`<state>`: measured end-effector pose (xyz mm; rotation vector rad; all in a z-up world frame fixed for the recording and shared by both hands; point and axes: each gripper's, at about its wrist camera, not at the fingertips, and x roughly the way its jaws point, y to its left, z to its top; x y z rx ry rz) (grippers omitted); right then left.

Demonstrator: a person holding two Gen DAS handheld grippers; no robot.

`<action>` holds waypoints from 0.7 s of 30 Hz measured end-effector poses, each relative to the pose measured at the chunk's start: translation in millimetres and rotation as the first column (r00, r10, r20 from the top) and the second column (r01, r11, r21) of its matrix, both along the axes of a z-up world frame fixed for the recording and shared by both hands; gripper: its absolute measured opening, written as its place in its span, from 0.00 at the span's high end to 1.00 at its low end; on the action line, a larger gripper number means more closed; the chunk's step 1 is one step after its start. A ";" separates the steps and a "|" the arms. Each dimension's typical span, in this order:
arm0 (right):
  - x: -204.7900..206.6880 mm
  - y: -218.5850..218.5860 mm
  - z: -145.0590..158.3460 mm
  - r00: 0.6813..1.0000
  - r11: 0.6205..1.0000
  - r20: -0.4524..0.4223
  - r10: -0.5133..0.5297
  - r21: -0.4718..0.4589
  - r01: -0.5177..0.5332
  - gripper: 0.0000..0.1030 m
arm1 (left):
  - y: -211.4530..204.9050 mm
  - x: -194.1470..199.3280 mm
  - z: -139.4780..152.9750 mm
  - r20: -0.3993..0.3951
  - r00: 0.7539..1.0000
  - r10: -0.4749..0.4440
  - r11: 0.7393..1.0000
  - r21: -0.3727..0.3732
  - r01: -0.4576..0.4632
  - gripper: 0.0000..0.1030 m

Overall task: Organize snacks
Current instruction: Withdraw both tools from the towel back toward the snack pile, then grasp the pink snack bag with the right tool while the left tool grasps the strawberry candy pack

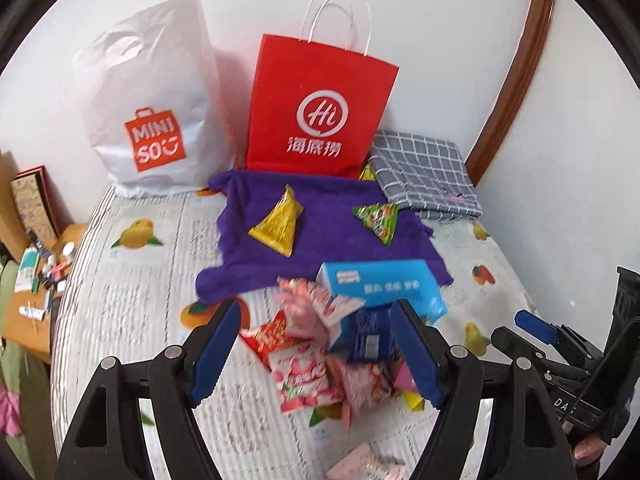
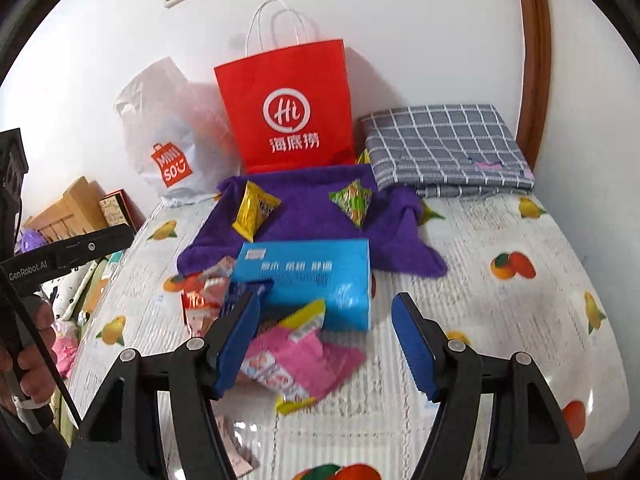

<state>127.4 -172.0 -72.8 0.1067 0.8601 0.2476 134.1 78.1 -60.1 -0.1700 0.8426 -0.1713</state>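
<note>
Here, the purple towel (image 1: 320,216) lies spread on a fruit-print bedcover (image 1: 132,300) and serves as the landmark. On it rest a yellow triangular snack packet (image 1: 278,222) and a green one (image 1: 378,220), well apart from each other. Behind the towel, against the wall, stand a red paper bag (image 1: 320,108) marked "Hi" with Chinese characters and, beside it, a white plastic bag (image 1: 154,108) printed "MINISO". A folded grey checked cloth (image 1: 428,176) sits by the towel's far corner. At the towel's near edge lies a blue box (image 2: 308,276); its white lettering is too blurred to read. In front of that, a heap of pink and red snack packets (image 1: 308,360) blurs together.

The left gripper (image 1: 316,352) hovers over the heap, jaws apart, gripping nothing. The right gripper (image 2: 324,340) likewise stands open above a pink packet (image 2: 304,360), its pads clear of it. A label, "GenRobot.AI", shows on the left tool in the right wrist view.
</note>
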 end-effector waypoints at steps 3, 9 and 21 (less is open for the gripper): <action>-6.2 -0.1 -13.6 1.000 1.000 -0.024 0.020 0.017 -0.019 0.33 | 6.2 -9.8 -9.0 -0.014 1.000 0.020 1.000 -0.004 -0.021 0.21; -15.8 7.9 -42.1 0.996 0.997 -0.047 0.071 0.023 -0.070 0.25 | 17.9 -22.2 -25.3 -0.040 0.998 0.054 0.999 -0.004 -0.054 0.21; -11.4 37.2 -83.7 0.989 0.985 -0.042 0.145 -0.092 -0.149 0.22 | 34.1 -34.0 -53.2 -0.080 0.995 0.065 0.998 -0.015 -0.066 0.21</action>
